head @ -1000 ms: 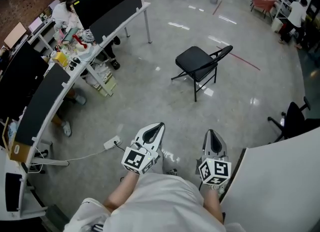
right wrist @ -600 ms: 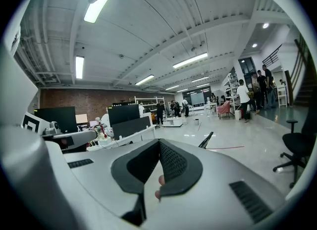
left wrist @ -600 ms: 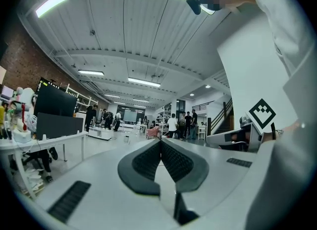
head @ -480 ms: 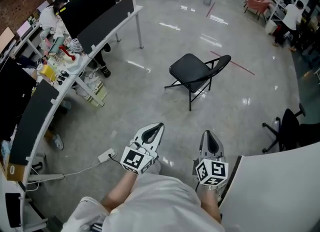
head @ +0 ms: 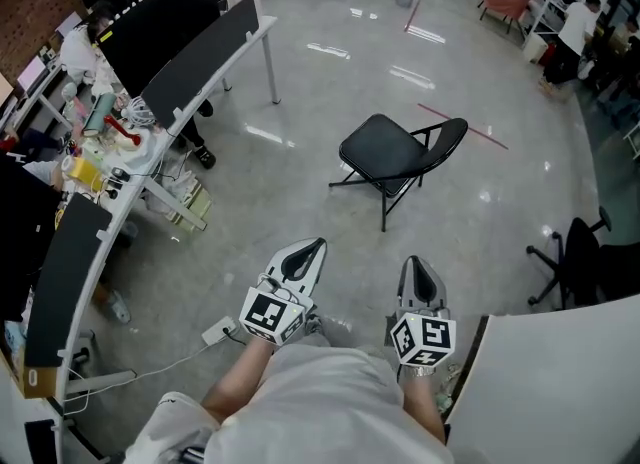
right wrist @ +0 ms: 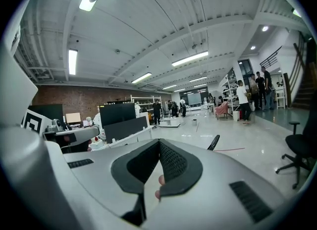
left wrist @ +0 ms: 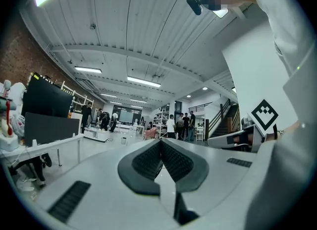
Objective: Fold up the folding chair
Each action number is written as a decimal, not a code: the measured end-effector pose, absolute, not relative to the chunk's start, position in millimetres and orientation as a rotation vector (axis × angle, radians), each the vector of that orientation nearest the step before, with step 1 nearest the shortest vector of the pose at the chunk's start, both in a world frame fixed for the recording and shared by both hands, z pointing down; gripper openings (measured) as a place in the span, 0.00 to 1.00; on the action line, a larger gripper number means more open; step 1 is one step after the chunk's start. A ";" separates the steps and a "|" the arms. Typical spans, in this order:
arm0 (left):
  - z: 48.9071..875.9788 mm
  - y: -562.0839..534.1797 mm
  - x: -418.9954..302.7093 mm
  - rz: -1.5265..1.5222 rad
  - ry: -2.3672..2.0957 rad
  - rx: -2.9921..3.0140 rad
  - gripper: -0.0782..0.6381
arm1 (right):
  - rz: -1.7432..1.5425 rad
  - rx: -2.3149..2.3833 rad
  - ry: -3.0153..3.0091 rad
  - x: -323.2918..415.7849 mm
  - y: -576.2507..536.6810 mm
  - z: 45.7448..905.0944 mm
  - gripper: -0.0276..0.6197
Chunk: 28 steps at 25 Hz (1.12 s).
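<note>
A black folding chair (head: 400, 157) stands unfolded on the grey floor ahead of me, its backrest to the right; only the top of that backrest (right wrist: 214, 142) peeks over the jaws in the right gripper view. My left gripper (head: 312, 248) is held level in front of my body, shut with nothing between its pads (left wrist: 148, 160). My right gripper (head: 418, 266) is beside it, also shut and empty (right wrist: 159, 142). Both are well short of the chair.
A long curved desk (head: 160, 122) with dark screens and clutter runs along the left. A power strip and cable (head: 215, 330) lie on the floor by my left side. A black office chair (head: 575, 252) and a white panel (head: 560, 372) are at the right. People stand far off.
The chair and floor have drawn nearer in the head view; the desk has slid back on the left. Both grippers have kept their pose in front of me, still shut.
</note>
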<state>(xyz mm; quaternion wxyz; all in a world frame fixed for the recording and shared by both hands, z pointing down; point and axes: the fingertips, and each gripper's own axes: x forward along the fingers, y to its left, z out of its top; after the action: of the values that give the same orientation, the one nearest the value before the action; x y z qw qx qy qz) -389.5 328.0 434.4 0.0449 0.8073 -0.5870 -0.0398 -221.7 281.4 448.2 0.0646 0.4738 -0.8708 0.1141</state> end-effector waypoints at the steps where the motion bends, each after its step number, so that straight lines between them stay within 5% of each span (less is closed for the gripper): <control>1: 435.5 324.4 -394.8 -0.124 -1.796 2.458 0.13 | 0.344 1.428 -2.626 -226.3 277.5 449.0 0.05; 28: 448.9 101.1 -406.5 -0.068 -1.786 2.428 0.13 | 0.448 1.392 -2.632 -246.9 36.8 471.2 0.05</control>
<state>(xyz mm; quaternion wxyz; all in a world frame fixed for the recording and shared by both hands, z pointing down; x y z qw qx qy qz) -406.5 101.1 448.9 0.0630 0.8037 -0.5912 -0.0226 -246.9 36.8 471.2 0.0652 0.4615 -0.8722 0.1485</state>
